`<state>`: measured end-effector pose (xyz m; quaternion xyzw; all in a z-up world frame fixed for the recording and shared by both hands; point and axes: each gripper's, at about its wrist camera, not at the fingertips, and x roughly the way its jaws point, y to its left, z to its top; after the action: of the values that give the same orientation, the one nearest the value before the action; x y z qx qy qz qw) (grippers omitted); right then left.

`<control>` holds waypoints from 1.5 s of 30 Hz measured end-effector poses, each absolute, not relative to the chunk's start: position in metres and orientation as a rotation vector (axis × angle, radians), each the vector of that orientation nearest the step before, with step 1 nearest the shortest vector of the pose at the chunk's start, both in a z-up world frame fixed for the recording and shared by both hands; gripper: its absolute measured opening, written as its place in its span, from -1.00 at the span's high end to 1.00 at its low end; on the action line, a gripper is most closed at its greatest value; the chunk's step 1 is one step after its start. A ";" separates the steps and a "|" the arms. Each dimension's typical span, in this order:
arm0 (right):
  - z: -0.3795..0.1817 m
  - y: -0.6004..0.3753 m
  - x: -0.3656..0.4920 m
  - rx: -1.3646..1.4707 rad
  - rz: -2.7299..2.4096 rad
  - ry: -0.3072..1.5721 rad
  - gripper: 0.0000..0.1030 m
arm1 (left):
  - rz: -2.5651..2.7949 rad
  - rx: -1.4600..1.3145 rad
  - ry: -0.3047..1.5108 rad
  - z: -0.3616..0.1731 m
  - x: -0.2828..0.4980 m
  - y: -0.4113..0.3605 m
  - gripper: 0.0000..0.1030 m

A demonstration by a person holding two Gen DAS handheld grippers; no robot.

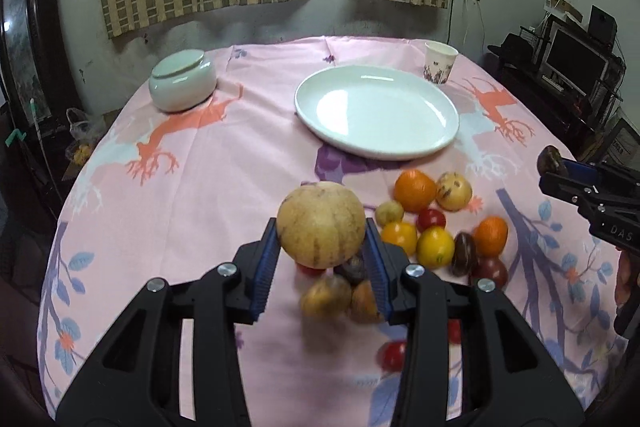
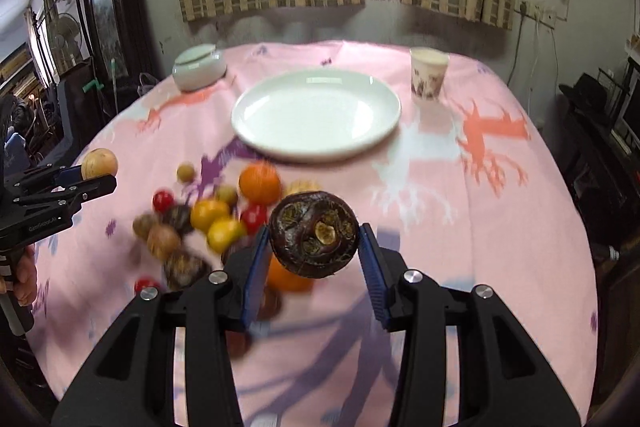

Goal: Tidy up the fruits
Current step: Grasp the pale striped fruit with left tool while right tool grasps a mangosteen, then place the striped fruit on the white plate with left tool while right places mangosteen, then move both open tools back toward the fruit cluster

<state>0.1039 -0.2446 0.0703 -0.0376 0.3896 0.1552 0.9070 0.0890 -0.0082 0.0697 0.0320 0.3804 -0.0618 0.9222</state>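
On the pink tablecloth (image 1: 248, 155), a white plate (image 1: 376, 111) sat empty beyond the fruit pile (image 1: 440, 227). Left gripper (image 1: 322, 247) pinched a tan round fruit (image 1: 321, 223) above the pile; right gripper (image 2: 314, 247) clamped a dark brown fruit (image 2: 314, 233), both lifted off the cloth.
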 end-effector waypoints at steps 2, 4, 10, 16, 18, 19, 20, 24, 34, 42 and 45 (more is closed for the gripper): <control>0.069 -0.242 0.144 -0.028 0.362 0.818 0.13 | -0.091 0.116 0.793 0.074 0.126 -0.022 0.19; 0.061 -0.241 0.183 0.014 0.363 0.858 0.13 | -0.093 0.086 0.832 0.071 0.168 -0.031 0.19; 0.015 -0.235 0.277 0.044 0.281 0.989 0.13 | -0.064 0.093 0.963 0.027 0.269 -0.058 0.19; -0.015 -0.212 0.305 -0.023 0.209 1.006 0.11 | -0.018 0.122 1.018 -0.003 0.318 -0.068 0.18; -0.014 -0.211 0.310 -0.015 0.154 0.982 -0.30 | -0.021 0.099 1.026 -0.006 0.323 -0.068 -0.10; -0.010 -0.214 0.308 -0.001 0.127 0.953 -0.49 | -0.021 0.094 0.994 -0.003 0.319 -0.068 -0.18; -0.003 -0.217 0.303 0.023 0.138 0.917 -0.51 | -0.025 0.084 0.960 0.002 0.313 -0.066 -0.39; 0.024 -0.227 0.263 -0.013 0.204 0.868 -0.53 | -0.039 0.077 0.830 0.035 0.275 -0.053 -0.72; 0.047 -0.267 0.143 0.057 0.299 0.871 -0.78 | -0.133 -0.034 0.739 0.069 0.143 -0.001 -0.93; 0.034 -0.277 0.089 0.103 0.262 0.924 -0.78 | -0.069 -0.033 0.797 0.039 0.072 0.016 -0.95; 0.027 -0.270 0.069 0.102 0.258 0.938 -0.78 | -0.063 -0.028 0.807 0.033 0.054 0.017 -0.95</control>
<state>0.0685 -0.2701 0.0275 0.0488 0.4507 0.1239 0.8827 0.0539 0.0167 0.0333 -0.0138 0.3927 -0.0306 0.9191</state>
